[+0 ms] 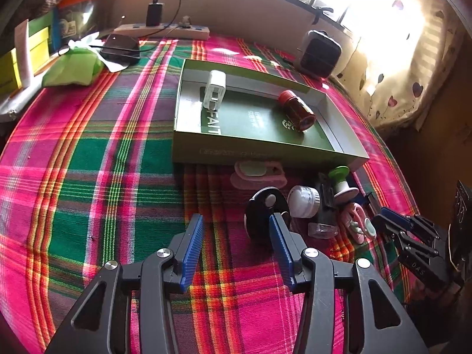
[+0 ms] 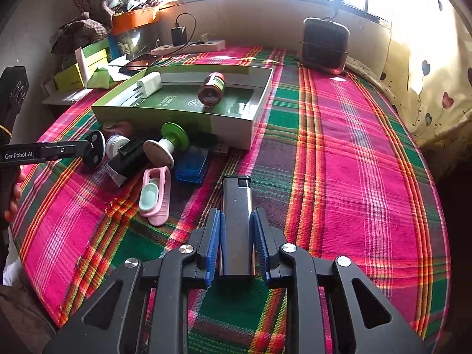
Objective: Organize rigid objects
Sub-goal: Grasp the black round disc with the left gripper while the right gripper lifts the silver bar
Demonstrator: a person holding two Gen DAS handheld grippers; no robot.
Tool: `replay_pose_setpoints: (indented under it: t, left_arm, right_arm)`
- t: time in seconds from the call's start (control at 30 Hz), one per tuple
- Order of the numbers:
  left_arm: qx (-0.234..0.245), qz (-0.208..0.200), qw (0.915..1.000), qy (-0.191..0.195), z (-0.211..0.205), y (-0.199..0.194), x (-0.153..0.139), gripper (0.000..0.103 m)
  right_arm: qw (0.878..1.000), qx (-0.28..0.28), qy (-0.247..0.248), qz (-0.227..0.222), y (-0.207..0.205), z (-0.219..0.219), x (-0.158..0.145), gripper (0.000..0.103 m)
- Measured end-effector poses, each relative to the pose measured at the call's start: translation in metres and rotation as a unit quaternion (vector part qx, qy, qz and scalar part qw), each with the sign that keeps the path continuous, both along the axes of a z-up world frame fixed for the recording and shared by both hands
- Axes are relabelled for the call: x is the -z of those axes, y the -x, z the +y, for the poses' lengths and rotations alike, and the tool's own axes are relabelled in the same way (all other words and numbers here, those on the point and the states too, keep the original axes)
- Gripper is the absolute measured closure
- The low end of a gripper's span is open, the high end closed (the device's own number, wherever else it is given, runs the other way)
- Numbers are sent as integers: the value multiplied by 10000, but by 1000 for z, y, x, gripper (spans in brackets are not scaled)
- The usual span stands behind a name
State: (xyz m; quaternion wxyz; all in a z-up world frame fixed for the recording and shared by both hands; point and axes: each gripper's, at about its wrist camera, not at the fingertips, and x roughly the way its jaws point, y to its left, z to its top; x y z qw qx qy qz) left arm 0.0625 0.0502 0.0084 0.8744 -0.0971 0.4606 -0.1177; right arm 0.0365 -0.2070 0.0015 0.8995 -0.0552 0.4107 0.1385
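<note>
A green box lid [image 1: 259, 155] [image 2: 177, 116] lies open on the plaid cloth and holds a white charger [image 1: 214, 92] [image 2: 149, 84] and a brown bottle with a red cap [image 1: 296, 109] [image 2: 211, 88]. In front of it lie a black round disc [image 1: 265, 212] [image 2: 96, 149], a white jar [image 1: 303, 203], a green-and-white spool [image 1: 342, 184] [image 2: 168, 144], a pink clip [image 2: 155, 199] and a blue case [image 2: 191, 165]. My left gripper [image 1: 236, 230] is open, its right finger just beside the disc. My right gripper [image 2: 237, 230] is shut on a black lighter [image 2: 236, 218] above the cloth.
A black heater [image 1: 320, 53] [image 2: 324, 44] stands at the back right. A power strip with a plugged charger [image 1: 165, 29] [image 2: 188, 45], a phone [image 1: 119, 47] and green boxes [image 1: 38, 44] line the back left. A curtain [image 2: 427, 88] hangs on the right.
</note>
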Motion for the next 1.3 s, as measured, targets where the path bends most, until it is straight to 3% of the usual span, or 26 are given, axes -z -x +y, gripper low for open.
replay_pose_setpoints:
  t: [0.4,0.73,1.17,1.23,1.3]
  left_arm:
    - [252,-16,9997,76,-15,1,0,58]
    - [266,-110,9994,-169,-23,-3,0,58]
    - [153,-165,9996,-152,-23,-1,1,60]
    - [144,-161,9997,-139,-22,-1,0,70]
    - [143,-158,9997,-142,-23,-1,1,72]
  right_arm:
    - [9993,285,-260,-19,2,-8,0,79]
    - [9990,307,-323,-36,2,-10,1,79]
    - [9988,311,-375,-42,2,-11,1,79]
    - [9987,309,-396,-40,2,-12,1,79]
    - [9987,308,-407,-38,2,-12,1,79]
